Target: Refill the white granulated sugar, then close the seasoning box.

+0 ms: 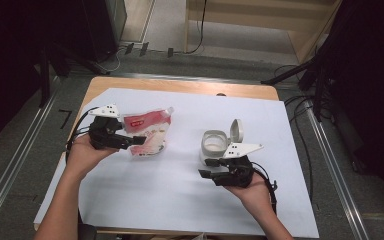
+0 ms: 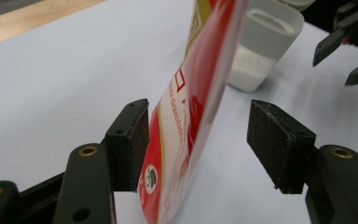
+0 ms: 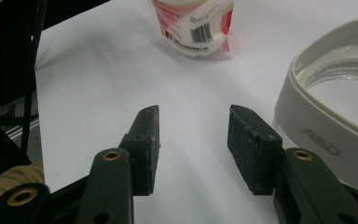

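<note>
A red and white pouch (image 1: 147,127) stands on the white sheet at the left. My left gripper (image 1: 137,141) reaches in from its left side, jaws either side of the pouch's lower part. In the left gripper view the pouch (image 2: 196,93) leans against the left pad (image 2: 130,140), and the right pad (image 2: 275,144) stands well clear of it, so the left gripper (image 2: 198,140) is open. A white-rimmed glass jar (image 1: 214,145) with its flip lid (image 1: 237,131) up sits right of centre. My right gripper (image 3: 193,135) is open beside the jar (image 3: 335,116), nothing between its pads.
A white sheet (image 1: 180,200) covers most of the wooden table (image 1: 180,86). White powder fills the jar's bottom (image 2: 251,70). The right gripper's jaw tips (image 2: 349,51) show beyond the jar in the left gripper view. Dark stands and cables ring the table.
</note>
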Available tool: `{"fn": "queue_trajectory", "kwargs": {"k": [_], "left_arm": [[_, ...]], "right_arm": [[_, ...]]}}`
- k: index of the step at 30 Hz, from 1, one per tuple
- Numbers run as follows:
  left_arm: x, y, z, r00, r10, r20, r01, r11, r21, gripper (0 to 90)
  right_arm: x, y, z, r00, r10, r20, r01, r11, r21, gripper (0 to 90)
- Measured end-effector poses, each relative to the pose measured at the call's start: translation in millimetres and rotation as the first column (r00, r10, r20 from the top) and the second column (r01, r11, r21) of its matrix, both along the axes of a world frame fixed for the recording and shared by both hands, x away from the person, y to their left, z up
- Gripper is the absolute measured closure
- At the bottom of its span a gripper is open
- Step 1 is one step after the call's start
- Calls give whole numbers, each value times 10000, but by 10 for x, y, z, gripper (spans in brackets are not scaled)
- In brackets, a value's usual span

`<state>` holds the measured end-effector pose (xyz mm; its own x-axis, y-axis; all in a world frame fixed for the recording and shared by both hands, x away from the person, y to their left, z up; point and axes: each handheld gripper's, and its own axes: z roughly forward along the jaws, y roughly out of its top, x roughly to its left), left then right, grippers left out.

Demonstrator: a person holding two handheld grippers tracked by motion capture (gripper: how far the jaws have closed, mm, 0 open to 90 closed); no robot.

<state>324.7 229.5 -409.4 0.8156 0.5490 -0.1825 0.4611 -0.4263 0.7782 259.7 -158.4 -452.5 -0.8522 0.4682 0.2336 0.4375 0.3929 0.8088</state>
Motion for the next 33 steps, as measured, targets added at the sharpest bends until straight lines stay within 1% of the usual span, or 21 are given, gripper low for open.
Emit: {"fn": "queue_trajectory", "kwargs": {"k": [1,7,8,9,10,11,12,13,15,18,20,22,23,24,25,27,28,30,33], "left_arm": [[-20,15,1,10000,-31,62,30,9999,138,398],[-58,103,33,9998,151,121,-151,9999,-58,395],[-65,123,42,9998,157,100,-157,9999,-28,393],[-86,155,41,9997,242,-9,-242,9997,-26,391],[-86,155,41,9997,242,-9,-242,9997,-26,390],[-103,191,31,9996,285,-77,-284,9995,125,387],[-103,191,31,9996,285,-77,-284,9995,125,386],[-120,228,21,9994,273,-195,-269,9994,205,385],[-135,260,16,9991,368,-188,-362,9988,323,385],[-149,291,14,9989,436,-174,-429,9983,383,385],[-162,339,4,9985,541,-86,-537,9976,440,385],[-166,382,-14,9973,720,-138,-712,9961,524,384],[-163,412,-21,9973,690,-238,-674,9957,634,383],[-163,412,-21,9973,690,-238,-674,9957,634,382],[-164,448,-45,9961,848,-236,-830,9941,692,382],[-163,461,-50,9960,850,-292,-828,9941,696,381],[-164,480,-62,9955,921,-210,-903,9932,729,381],[-159,517,-69,9943,1012,-333,-984,9921,772,381],[-156,543,-85,9931,1108,-387,-1078,9914,737,381]], "right_arm": [[-7,-10,11,10000,-16,-30,16,10000,10,543],[-26,-83,48,9999,-105,-69,105,9999,-35,540],[-27,-104,54,9999,-124,-24,124,9999,-43,540],[-41,-136,67,9998,-190,-62,190,9998,-44,539],[-41,-136,67,9998,-190,-62,190,9998,-44,539],[-66,-165,82,9995,-305,49,305,9995,-47,541],[-73,-175,89,9994,-340,75,341,9994,-79,541],[-81,-192,98,9993,-373,59,373,9993,-81,541],[-78,-211,102,9991,-410,45,410,9991,-49,540],[-63,-253,110,9987,-500,20,500,9988,3,540],[-62,-277,117,9985,-550,-7,550,9985,42,540],[-65,-305,122,9980,-629,41,629,9980,-12,541],[-67,-319,123,9977,-675,44,675,9977,-40,543],[-67,-319,123,9977,-675,44,675,9977,-40,543],[-61,-357,124,9971,-755,79,755,9971,-18,546],[-64,-369,128,9967,-807,22,807,9967,4,547],[-62,-382,130,9966,-825,38,825,9966,6,548],[-50,-434,137,9957,-927,16,927,9957,94,550],[-38,-464,142,9950,-997,24,996,9949,124,551]]}}
